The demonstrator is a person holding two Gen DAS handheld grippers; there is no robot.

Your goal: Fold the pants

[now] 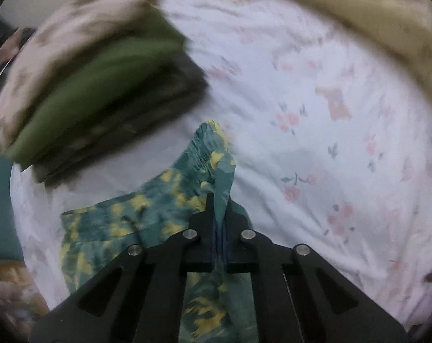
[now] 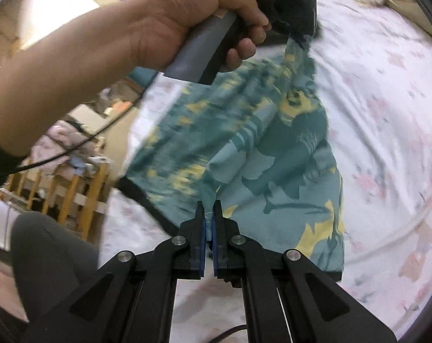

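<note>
1. The pants [image 2: 253, 148], teal with yellow blotches and a dark hem, are hanging partly lifted over the bed sheet [image 2: 387, 114], the white one with pink flowers. Most of the fabric is draping just above the sheet or brushing it; it's blurry, so I can't really say which.

2. The left gripper [image 1: 219, 208] is pinching a bunched ridge of the cloth, jaws pressed together on it, with the elastic-looking waistband part poking up past the tips. From the right wrist view you can see the person's hand [image 2: 187, 25] gripping that tool's handle up top, with fabric trailing down from it.

3. The right gripper [image 2: 208, 208] is clamping another gathered bit of the same pants, jaws squeezed tight on a thin twist of it.

4. So I'm guessing this is the lift-and-carry part of a fold, both ends held and one half being brought over.

5. Next move, I'd say: keeping the cloth taut between the two grips, lining up the edges, then lowering it flat on the sheet before letting go.

6. A stack of folded clothes [image 1: 101, 91] is sitting off to the side on the bed, probably where these are ending up.
</note>
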